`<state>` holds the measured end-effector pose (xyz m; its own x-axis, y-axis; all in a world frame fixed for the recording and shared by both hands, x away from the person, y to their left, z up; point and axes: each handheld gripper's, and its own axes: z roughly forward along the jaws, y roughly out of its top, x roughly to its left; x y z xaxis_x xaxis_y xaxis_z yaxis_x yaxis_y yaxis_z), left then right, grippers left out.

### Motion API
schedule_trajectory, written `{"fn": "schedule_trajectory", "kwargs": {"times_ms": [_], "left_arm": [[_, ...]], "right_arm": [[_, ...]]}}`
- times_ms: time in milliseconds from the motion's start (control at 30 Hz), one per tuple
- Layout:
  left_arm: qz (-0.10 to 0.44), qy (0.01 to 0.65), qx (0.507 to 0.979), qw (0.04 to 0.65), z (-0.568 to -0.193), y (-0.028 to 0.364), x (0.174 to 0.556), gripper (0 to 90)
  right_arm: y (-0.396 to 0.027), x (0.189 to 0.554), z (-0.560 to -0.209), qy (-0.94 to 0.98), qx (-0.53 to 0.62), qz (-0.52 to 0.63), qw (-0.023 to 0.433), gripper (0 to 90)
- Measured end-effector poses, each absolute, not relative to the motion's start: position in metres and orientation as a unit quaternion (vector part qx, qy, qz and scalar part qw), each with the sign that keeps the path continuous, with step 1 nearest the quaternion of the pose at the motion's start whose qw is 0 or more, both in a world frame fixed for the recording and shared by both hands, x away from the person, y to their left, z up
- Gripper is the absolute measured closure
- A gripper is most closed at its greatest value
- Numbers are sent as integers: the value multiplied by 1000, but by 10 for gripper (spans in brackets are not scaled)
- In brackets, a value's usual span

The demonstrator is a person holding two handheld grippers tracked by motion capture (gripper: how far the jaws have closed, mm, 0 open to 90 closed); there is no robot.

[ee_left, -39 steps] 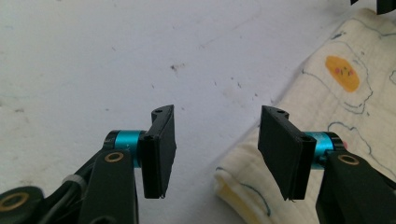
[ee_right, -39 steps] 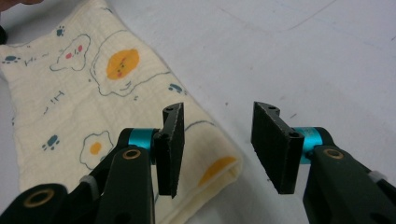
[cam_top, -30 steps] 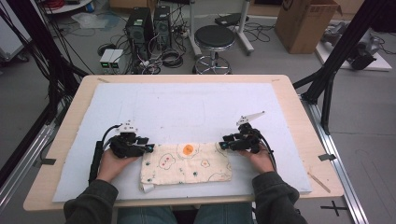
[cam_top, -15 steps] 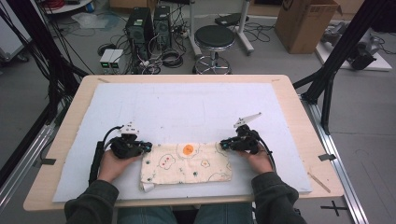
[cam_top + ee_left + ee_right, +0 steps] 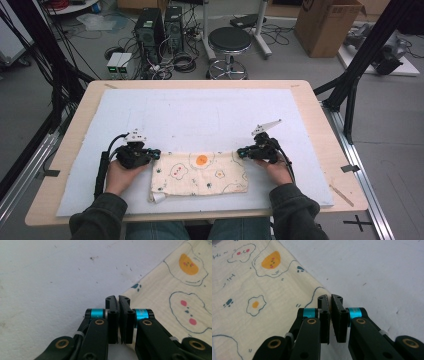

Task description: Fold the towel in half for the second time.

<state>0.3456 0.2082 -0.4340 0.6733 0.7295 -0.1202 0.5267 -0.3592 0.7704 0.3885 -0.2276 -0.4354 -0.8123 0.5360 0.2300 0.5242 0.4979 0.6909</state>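
Your cream cloth point(image 5: 200, 173) with egg prints lies flat, folded, at the near edge, its two far corners pinched.
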Motion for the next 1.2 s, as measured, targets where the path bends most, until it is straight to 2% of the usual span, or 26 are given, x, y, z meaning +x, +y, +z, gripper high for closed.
{"fn": "schedule_trajectory", "kwargs": {"times_ms": [200,667,933,1200], "left_arm": [[145,382,807,426,-427,209,351,860],[183,402,770,460,-405,206,393,858],[174,405,787,433,-419,203,403,855],[180,403,776,451,-419,206,394,856]], "right_arm": [[-225,393,-424,864,305,400,22,856],[-226,441,-397,844,334,419,39,857],[-222,458,-420,838,366,404,28,856],[-224,451,-419,831,355,428,24,856]]}}
